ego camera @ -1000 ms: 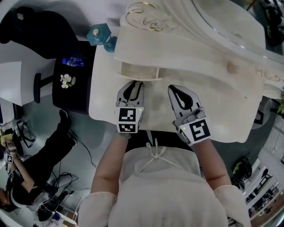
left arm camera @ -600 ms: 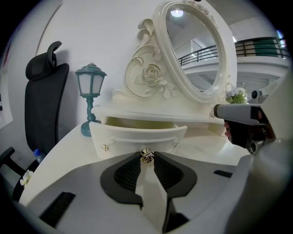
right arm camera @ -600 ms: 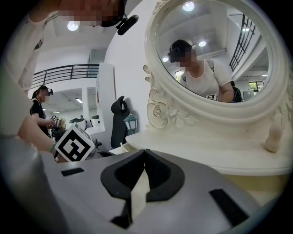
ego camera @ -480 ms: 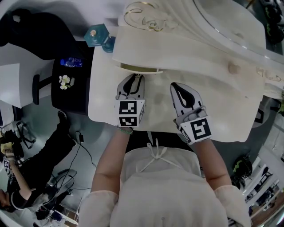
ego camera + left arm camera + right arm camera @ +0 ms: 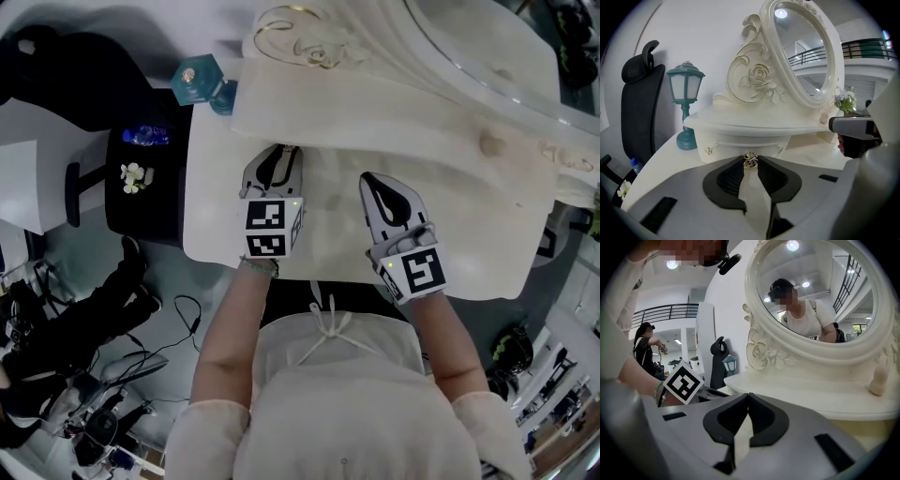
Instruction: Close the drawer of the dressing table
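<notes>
1. Gripping the gold knob [image 5: 750,160] of the drawer [image 5: 740,144], our left gripper [image 5: 284,155] has its jaws clenched on it; the drawer front sits tucked in under the shelf [image 5: 740,123] of the dressing table [image 5: 469,234], at twelve o'clock from that gripper.
2. We hold the right gripper [image 5: 367,180] at three o'clock of the left, over the dressing table; its jaws are pressed together on nothing.
3. We see a teal lamp [image 5: 685,89] at ten o'clock of the knob; the oval mirror [image 5: 811,51] stands at one o'clock.
</notes>
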Available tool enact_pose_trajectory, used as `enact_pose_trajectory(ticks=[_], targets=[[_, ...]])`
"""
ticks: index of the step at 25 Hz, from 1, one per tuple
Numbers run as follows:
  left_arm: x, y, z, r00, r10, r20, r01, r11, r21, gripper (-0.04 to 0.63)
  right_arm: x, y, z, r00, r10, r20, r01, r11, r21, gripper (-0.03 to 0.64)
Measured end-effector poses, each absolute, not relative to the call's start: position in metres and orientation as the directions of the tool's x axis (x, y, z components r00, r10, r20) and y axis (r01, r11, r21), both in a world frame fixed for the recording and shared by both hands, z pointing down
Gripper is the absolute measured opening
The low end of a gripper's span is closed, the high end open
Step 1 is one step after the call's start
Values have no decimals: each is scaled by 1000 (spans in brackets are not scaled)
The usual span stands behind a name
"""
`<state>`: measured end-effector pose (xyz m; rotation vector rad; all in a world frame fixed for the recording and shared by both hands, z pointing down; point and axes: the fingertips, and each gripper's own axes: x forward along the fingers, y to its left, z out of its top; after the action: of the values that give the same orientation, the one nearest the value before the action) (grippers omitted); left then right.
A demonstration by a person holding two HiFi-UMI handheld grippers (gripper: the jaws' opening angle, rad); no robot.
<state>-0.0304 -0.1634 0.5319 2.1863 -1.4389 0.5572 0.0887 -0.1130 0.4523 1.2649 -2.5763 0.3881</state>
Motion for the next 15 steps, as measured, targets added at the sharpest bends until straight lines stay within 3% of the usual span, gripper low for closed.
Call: enact_pose_trajectory(ticks=[15], targets=[[-28,-173,533,405,-742,534,-913,-353,202,104,95,-120,457,-552,-758,348,-830,539,-142,5]])
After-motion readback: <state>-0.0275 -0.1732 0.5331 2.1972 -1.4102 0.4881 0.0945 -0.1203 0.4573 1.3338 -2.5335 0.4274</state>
